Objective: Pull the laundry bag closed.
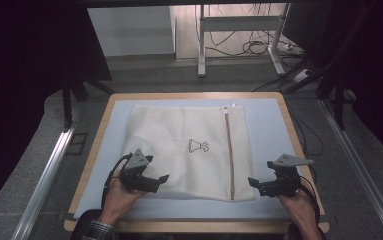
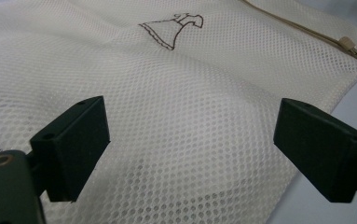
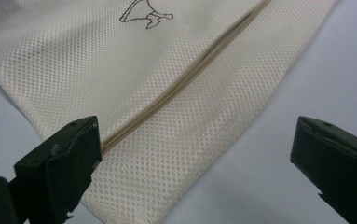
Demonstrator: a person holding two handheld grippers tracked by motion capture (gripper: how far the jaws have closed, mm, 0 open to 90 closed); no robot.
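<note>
Mesh laundry bag (image 1: 189, 150) lay flat on my table (image 1: 274, 112) | left gripper (image 1: 163, 178), right gripper (image 1: 252, 181) gaped wide, empty | soft, light, limp, I judged: pinch near corners.

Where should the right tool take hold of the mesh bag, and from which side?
Probably the near right corner of the mesh bag, just beyond the zipper. It lies flat at the edge, right before the open right tool. Come in low from the right, one jaw sliding under, off the zipper.
</note>
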